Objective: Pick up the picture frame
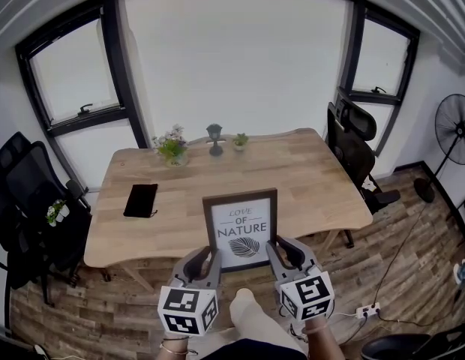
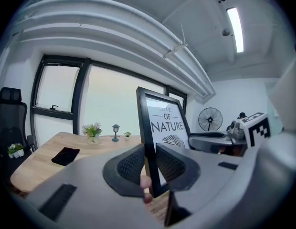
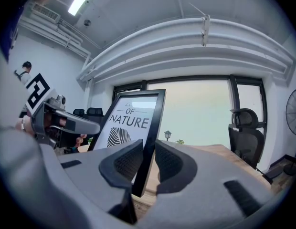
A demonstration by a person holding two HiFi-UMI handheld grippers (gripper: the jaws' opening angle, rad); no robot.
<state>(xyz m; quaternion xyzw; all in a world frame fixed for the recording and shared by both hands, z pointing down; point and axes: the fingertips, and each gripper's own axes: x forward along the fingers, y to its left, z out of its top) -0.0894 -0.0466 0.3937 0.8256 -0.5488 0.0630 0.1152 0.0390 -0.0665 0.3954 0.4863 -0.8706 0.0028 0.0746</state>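
The picture frame (image 1: 241, 229) is black with a white print reading "LOVE OF NATURE". It stands upright at the near edge of the wooden table (image 1: 307, 178). My left gripper (image 1: 210, 265) is shut on its lower left edge, and my right gripper (image 1: 274, 253) is shut on its lower right edge. In the left gripper view the frame's edge (image 2: 147, 128) runs between the ribbed pads of the gripper (image 2: 150, 163). The right gripper view shows the opposite edge (image 3: 153, 123) pinched the same way by the gripper (image 3: 148, 159). Whether the frame's bottom touches the table is hidden.
On the table lie a flat black object (image 1: 141, 199) at the left and, at the far side, a flower pot (image 1: 172, 148), a small lamp figure (image 1: 215, 139) and a tiny plant (image 1: 240, 141). Office chairs (image 1: 356, 152) (image 1: 26, 193) flank the table. A fan (image 1: 454, 130) stands at the right.
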